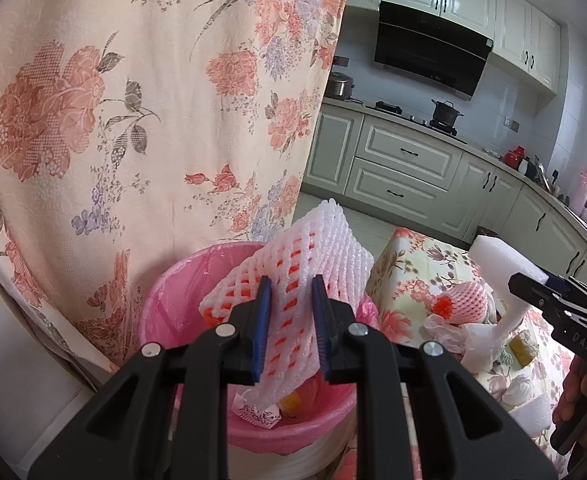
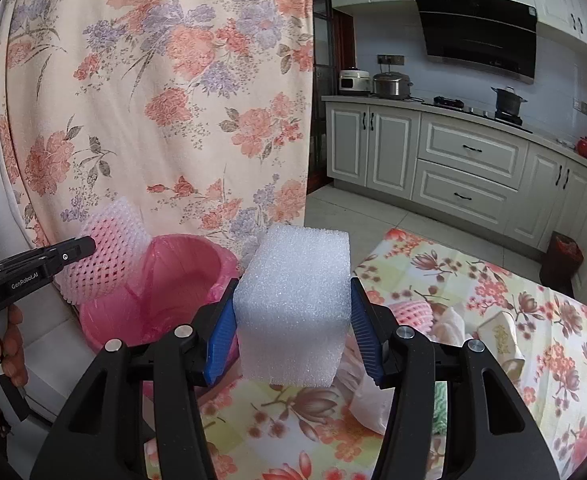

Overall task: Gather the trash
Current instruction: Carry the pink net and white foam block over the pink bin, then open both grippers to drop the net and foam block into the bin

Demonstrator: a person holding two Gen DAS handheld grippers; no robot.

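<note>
Left gripper [image 1: 291, 292] pinches foam net [image 1: 313, 248], right gripper [image 2: 293, 300] clamps foam block [image 2: 293, 304]

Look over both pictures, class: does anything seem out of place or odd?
Yes. A foam net and crumpled white wrappers lie on the floral tablecloth, not in the pink-lined bin. Nothing looks spilled or broken.
</note>
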